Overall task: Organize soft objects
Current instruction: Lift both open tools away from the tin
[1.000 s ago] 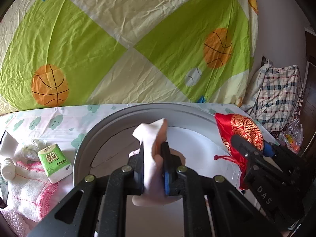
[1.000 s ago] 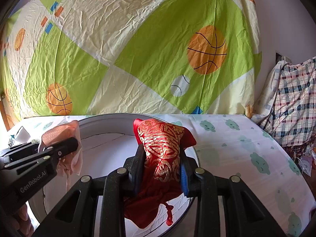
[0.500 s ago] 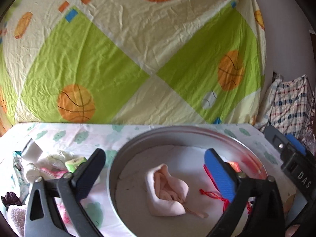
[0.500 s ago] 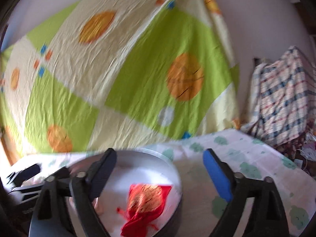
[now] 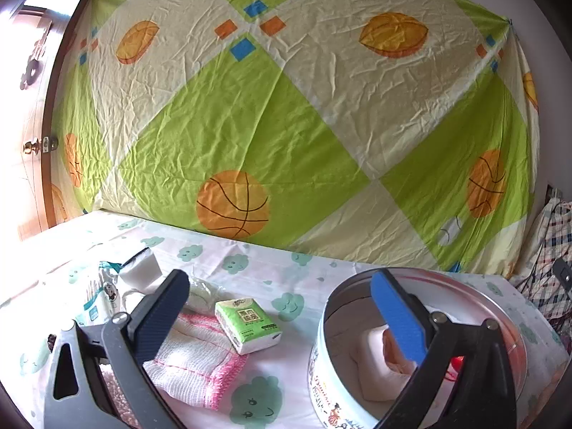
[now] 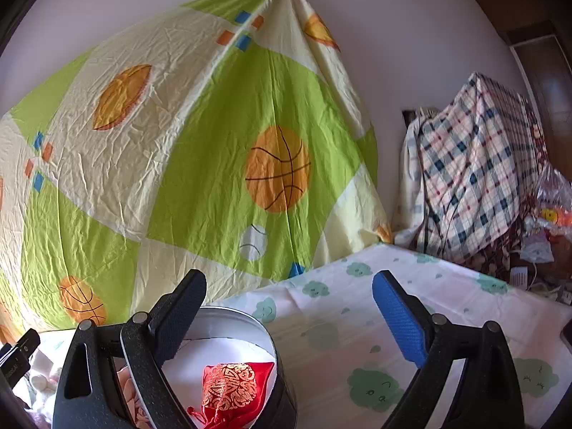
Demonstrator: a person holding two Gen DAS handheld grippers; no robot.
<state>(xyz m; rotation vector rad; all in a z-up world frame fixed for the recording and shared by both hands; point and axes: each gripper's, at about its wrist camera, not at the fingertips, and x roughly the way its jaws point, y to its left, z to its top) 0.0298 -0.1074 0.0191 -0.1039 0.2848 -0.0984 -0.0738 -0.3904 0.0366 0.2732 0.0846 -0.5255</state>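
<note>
1. Left tool [image 5: 279,300]: spread wide, nothing between its jaws; one dark pad [image 5: 162,316] over the pink-edged white cloth [image 5: 195,357], the blue pad over the round tin [image 5: 323,354].
2. Right tool [image 6: 289,307]: spread wide and empty, hanging above the cloud-print desk [image 6: 357,307], its dark pad over the tin's rim [image 6: 250,316].
3. Pale pink soft cloth [image 5: 375,368]: lying bunched inside the tin, partly hidden behind the blue pad.
4. Red pouch with gold pattern [image 6: 232,389]: lying inside the same tin, against its near wall, drawstring trailing at the lower end; only a red sliver seen from the left wrist.
5. Green tissue pack [image 5: 248,325]: on the desk, just beside the pink-edged cloth, apart from the tin.
6. White roll [image 5: 141,268] and wrapped packet [image 5: 98,300]: farther left on the desk.
7. Basketball-print sheet [image 5: 286,125]: hanging behind the desk.
8. Plaid cloth heap [image 6: 475,164]: off to the right, beyond the desk edge.
</note>
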